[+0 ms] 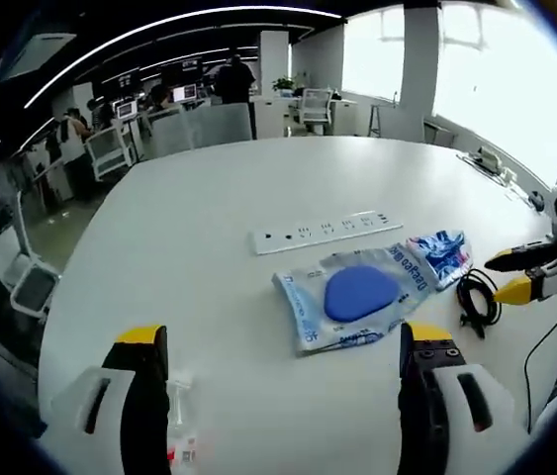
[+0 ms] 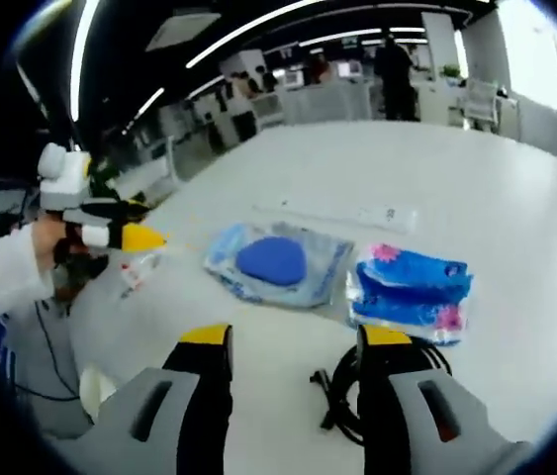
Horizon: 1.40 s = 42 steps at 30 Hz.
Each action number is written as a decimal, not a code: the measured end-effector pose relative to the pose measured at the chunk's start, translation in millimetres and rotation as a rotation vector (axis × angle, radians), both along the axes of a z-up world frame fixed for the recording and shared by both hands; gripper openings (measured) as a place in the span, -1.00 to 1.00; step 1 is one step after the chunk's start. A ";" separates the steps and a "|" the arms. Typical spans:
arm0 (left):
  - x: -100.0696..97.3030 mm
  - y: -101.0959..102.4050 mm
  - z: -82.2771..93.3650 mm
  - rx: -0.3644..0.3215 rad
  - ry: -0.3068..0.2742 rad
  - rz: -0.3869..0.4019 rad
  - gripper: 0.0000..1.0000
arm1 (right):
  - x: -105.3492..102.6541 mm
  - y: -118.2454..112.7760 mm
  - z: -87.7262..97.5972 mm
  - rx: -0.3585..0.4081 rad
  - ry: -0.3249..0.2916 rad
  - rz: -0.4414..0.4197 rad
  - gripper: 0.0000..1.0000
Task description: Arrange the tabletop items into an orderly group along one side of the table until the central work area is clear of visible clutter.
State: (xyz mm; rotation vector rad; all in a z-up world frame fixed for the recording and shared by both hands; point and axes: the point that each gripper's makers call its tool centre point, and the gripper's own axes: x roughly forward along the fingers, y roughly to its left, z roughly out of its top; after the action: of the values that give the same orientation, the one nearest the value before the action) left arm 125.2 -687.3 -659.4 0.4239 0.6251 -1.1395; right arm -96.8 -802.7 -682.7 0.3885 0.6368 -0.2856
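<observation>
A clear plastic bag [image 1: 357,297] [image 2: 276,262] with a round blue pad inside lies mid-table. Beside it is a blue patterned packet [image 1: 441,252] [image 2: 412,282]. A coiled black cable [image 1: 476,297] [image 2: 342,391] rests at the table edge, just under and between the jaws of my right gripper [image 2: 296,338] [image 1: 501,277], which stands open and holds nothing. My left gripper [image 1: 283,341] [image 2: 149,224] is open too. A small clear bottle [image 1: 179,426] [image 2: 139,272] lies near its left jaw.
A white power strip [image 1: 325,231] [image 2: 342,211] lies flat beyond the bags. The round white table [image 1: 258,178] is bare on its far half. Office chairs [image 1: 110,148], desks and people stand past the far edge. A white sleeve [image 2: 6,272] holds the left gripper.
</observation>
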 end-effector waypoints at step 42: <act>-2.2 95.3 -12.9 0.073 0.053 0.086 0.97 | -121.0 72.2 -5.6 0.065 0.077 0.050 0.05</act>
State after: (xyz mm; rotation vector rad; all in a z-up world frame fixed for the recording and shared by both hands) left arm 123.0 -592.0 -672.4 0.4264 0.7262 -1.0513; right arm -217.8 -730.5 -688.3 0.4247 0.7317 -0.2337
